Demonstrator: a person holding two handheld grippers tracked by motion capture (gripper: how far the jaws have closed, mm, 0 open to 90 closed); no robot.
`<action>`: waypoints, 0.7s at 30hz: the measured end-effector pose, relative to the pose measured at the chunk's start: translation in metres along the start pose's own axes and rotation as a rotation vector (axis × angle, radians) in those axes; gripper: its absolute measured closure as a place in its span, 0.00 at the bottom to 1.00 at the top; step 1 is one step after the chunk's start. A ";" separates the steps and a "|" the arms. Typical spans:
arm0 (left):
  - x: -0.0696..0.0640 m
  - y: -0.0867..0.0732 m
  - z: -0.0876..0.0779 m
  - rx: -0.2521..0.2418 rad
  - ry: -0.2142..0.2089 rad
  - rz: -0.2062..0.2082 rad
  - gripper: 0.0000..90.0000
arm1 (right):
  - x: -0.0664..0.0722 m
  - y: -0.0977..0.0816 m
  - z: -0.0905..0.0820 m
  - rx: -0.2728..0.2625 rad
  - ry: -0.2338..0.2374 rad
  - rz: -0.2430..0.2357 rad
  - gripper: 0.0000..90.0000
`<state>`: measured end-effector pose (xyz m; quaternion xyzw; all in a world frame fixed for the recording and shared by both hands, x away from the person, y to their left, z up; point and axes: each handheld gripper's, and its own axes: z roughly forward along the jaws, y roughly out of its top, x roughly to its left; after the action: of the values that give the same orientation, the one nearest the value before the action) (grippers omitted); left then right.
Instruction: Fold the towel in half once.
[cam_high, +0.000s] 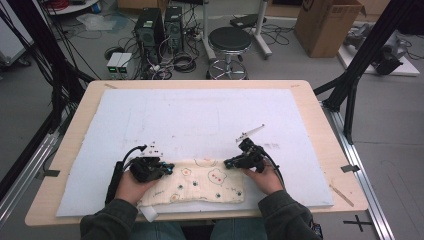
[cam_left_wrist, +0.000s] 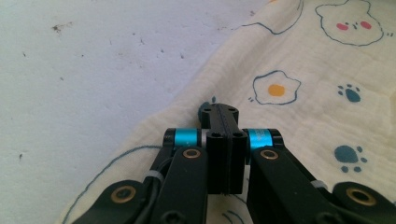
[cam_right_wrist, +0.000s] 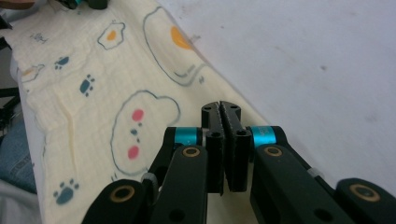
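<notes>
While my left gripper (cam_high: 167, 168) and right gripper (cam_high: 229, 163) press their jaws together, empty, the cream printed muslin cloth (cam_high: 200, 182) lies along the near edge of the pale blue foam mat (cam_high: 210, 115).

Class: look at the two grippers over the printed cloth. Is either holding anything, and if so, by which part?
Both jaws are shut over the cloth, near its far edge. Whether the left gripper or right gripper pinches any fabric cannot be told.

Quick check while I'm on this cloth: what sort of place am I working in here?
Most likely a lab or workshop set up for recording, not a home. Beyond the wooden table stand computer towers amid loose cables on the floor, a black round stool and a cardboard box; black metal framing flanks the table.
</notes>
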<state>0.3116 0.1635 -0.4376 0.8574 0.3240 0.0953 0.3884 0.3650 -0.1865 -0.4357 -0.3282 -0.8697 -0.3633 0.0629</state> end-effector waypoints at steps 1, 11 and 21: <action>0.000 0.000 0.000 0.000 0.002 0.000 0.99 | -0.002 -0.002 -0.003 0.002 -0.005 0.006 0.98; 0.001 -0.002 -0.001 -0.021 -0.002 -0.007 0.99 | -0.013 -0.019 -0.019 -0.030 -0.025 0.038 0.98; 0.017 -0.012 -0.015 -0.049 0.036 -0.073 0.98 | -0.012 -0.020 -0.018 -0.037 -0.033 0.033 0.98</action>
<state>0.3125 0.1894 -0.4378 0.8332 0.3598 0.1043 0.4067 0.3596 -0.2153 -0.4383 -0.3493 -0.8582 -0.3729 0.0485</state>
